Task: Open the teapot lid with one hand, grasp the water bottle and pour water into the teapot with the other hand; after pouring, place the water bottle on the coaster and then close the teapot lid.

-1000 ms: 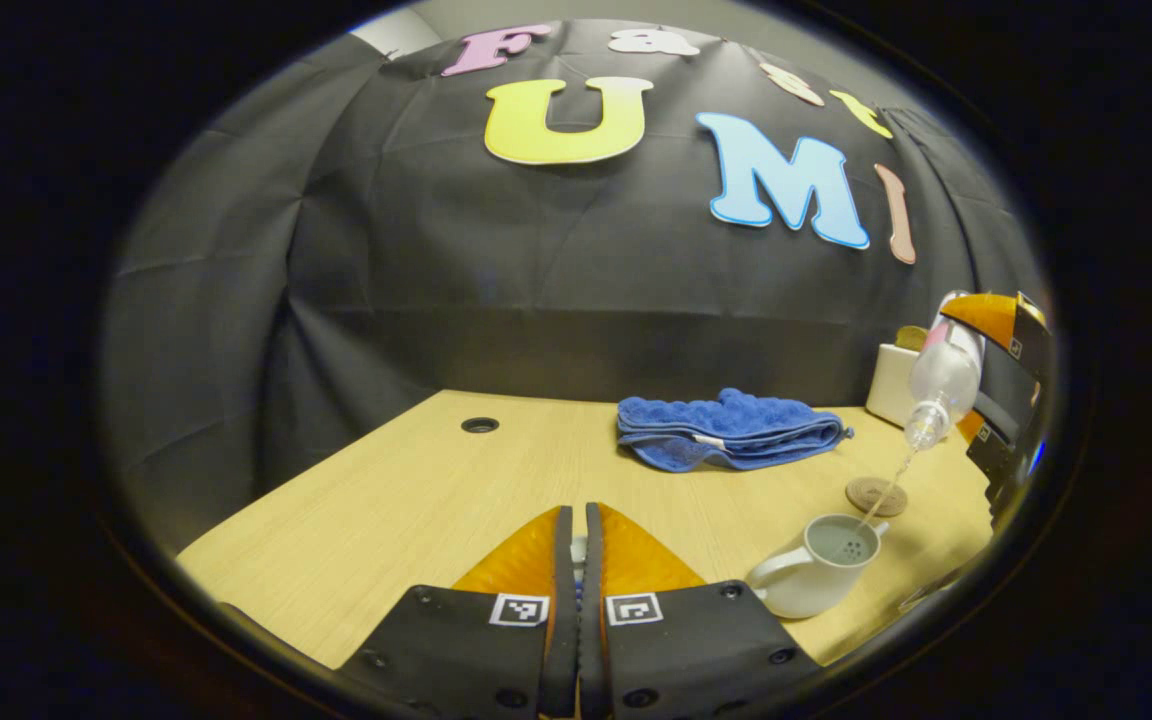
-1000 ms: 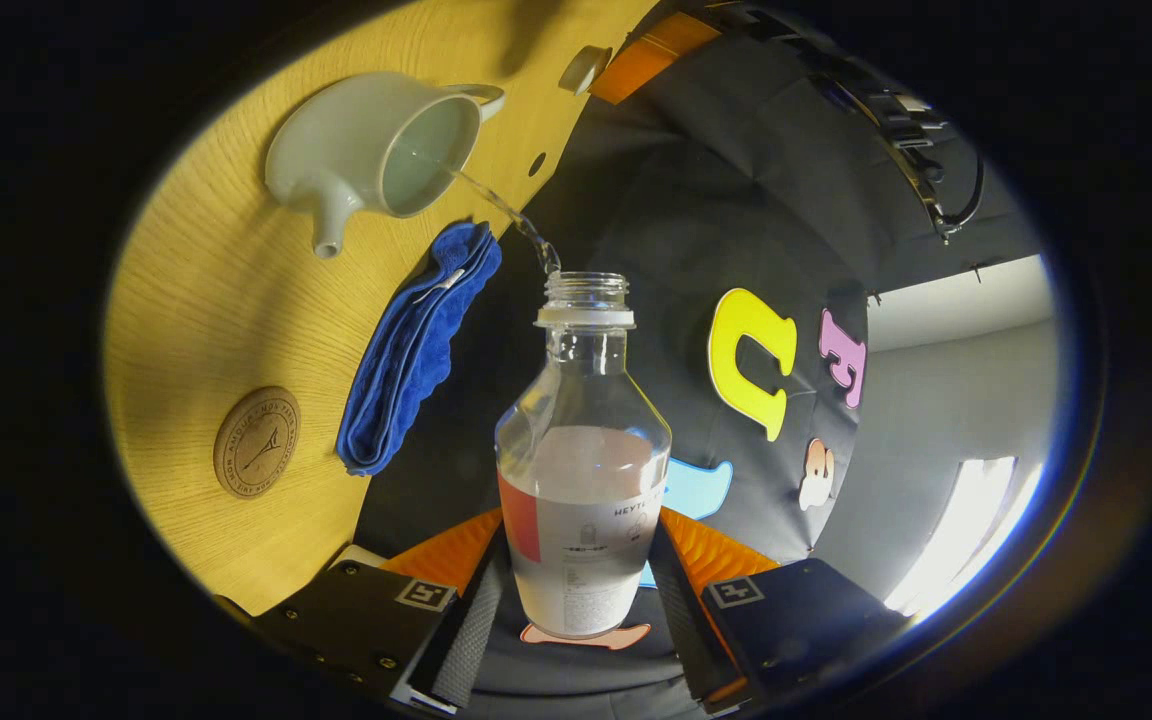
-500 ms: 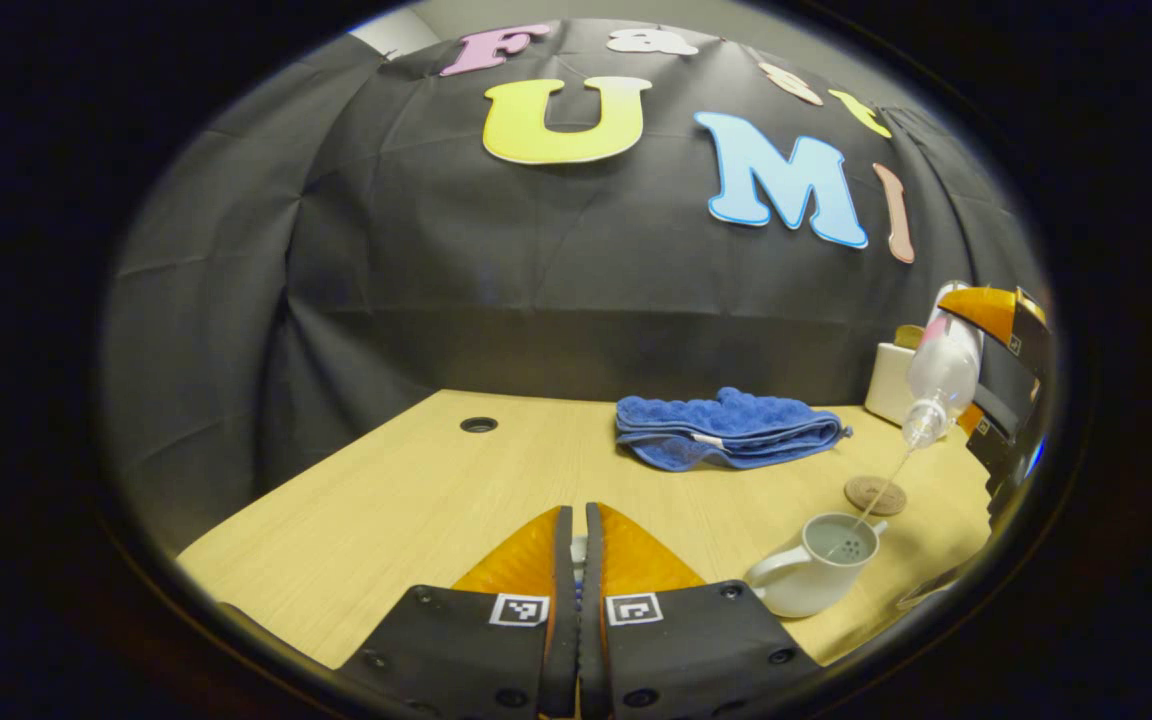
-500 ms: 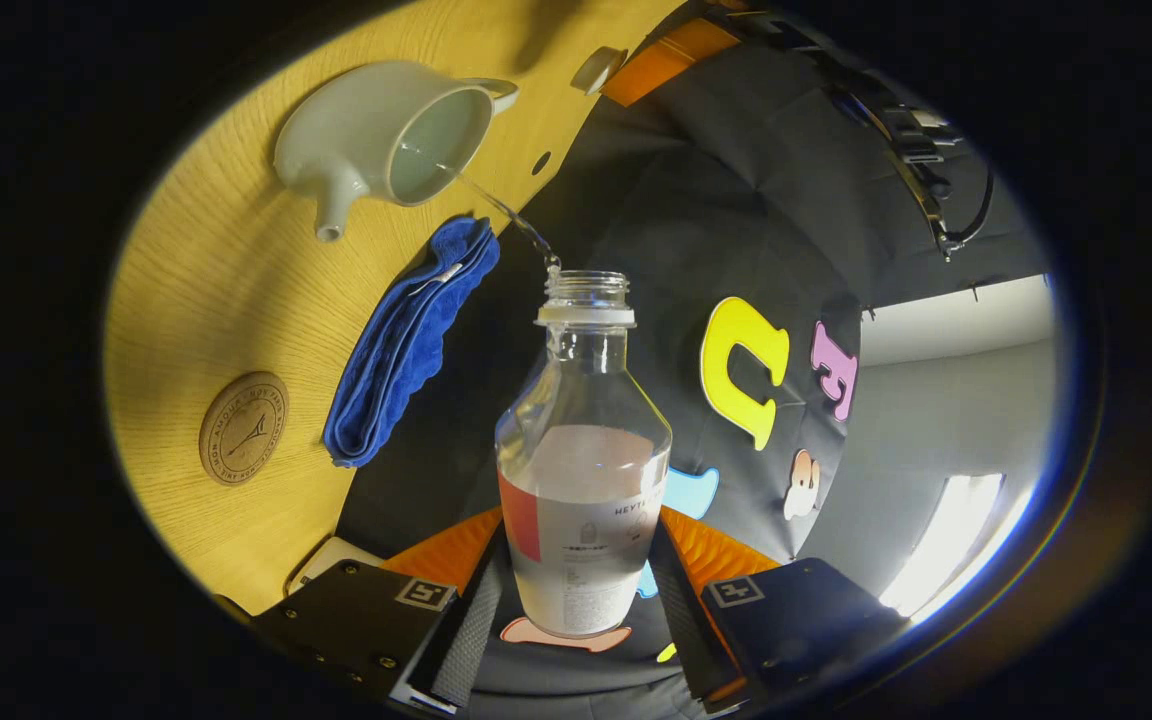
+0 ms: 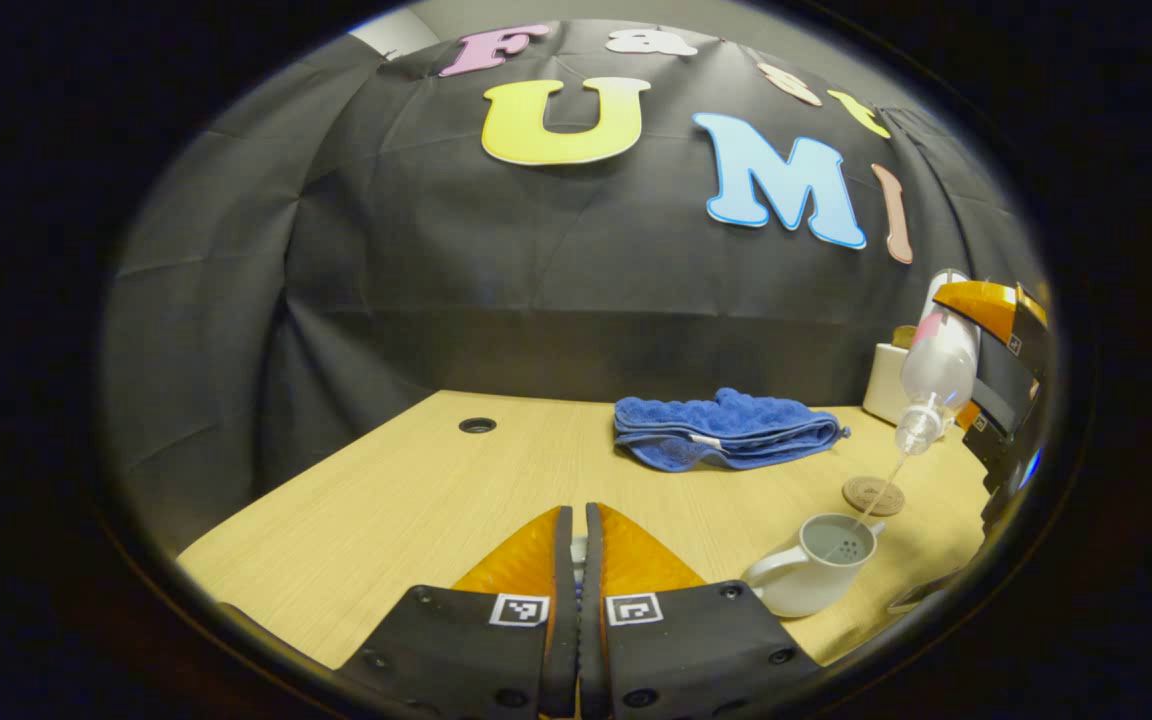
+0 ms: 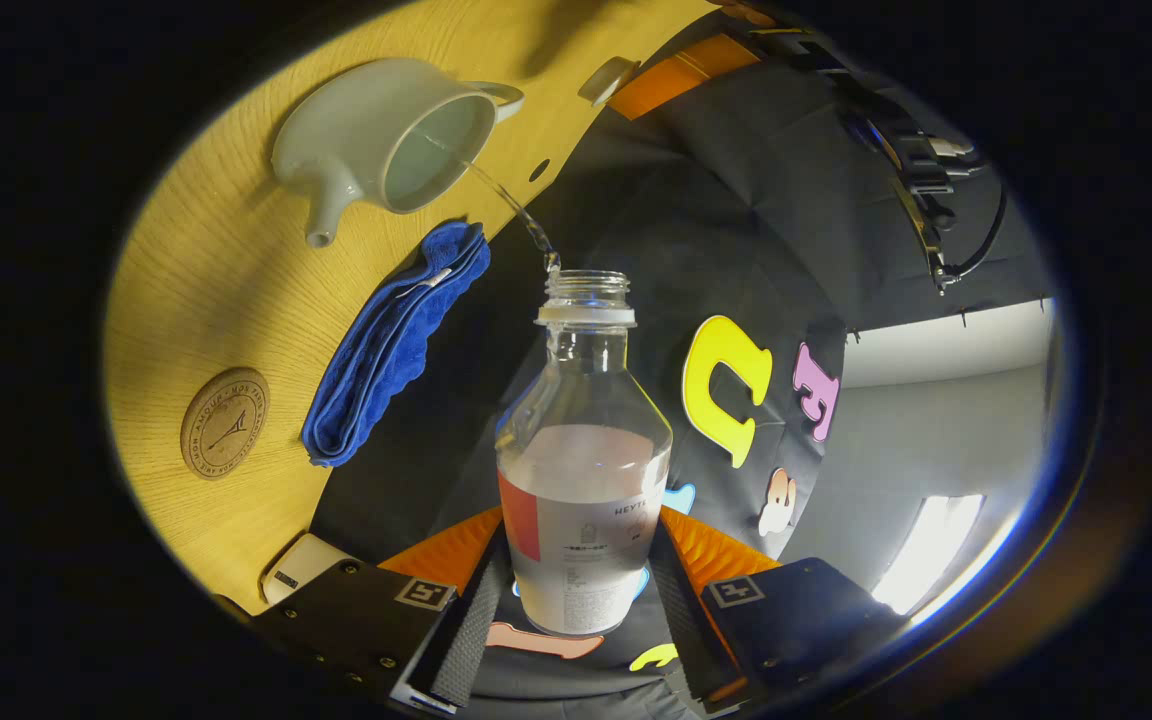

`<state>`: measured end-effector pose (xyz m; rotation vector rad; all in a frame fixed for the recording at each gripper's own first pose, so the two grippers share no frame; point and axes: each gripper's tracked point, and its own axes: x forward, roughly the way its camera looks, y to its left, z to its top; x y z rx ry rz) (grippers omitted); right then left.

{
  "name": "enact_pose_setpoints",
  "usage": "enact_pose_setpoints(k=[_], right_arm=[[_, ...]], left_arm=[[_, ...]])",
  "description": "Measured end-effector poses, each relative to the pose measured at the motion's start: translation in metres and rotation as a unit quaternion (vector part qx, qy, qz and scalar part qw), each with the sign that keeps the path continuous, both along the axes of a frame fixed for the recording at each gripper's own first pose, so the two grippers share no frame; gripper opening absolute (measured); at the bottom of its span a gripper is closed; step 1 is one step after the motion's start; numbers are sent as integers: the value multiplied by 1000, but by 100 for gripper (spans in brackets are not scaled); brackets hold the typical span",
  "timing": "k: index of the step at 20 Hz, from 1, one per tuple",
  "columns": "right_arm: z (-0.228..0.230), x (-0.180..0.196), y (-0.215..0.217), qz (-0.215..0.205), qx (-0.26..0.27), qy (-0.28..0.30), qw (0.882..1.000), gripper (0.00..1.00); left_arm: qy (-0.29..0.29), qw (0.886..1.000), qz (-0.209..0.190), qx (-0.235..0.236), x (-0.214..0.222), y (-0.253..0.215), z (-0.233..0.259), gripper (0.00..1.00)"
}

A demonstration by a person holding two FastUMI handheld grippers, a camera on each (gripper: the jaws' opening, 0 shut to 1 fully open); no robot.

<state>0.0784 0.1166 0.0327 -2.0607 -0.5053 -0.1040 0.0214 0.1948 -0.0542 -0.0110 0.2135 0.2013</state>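
Right gripper view: the right gripper (image 6: 581, 590) clamps the water bottle (image 6: 584, 480) between its 2 fingers, tilted, streaming water into the open teapot (image 6: 386, 135). Left gripper (image 5: 576, 560) fingers pinch the lid (image 6: 606, 80), held aside.

Dim, sharp pictures, edges strongly bowed; glare from a bright window (image 6: 936, 555).

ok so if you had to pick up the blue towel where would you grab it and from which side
Probably the folded blue towel is best pinched at its thick, rounded fold edge, the end that faces the coaster in the left gripper view. It lies flat on the table in stacked layers, so come in low from that side, one finger beneath and one on top, to catch every layer together.
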Motion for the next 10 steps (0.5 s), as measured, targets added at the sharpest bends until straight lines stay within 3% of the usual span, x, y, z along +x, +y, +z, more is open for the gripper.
enact_pose_setpoints(k=[10], right_arm=[[-6, -4, 9, 8, -12, 6, 1000, 77]], left_arm=[[2, 1000, -2, -1, -1, -1, -1, 7]])
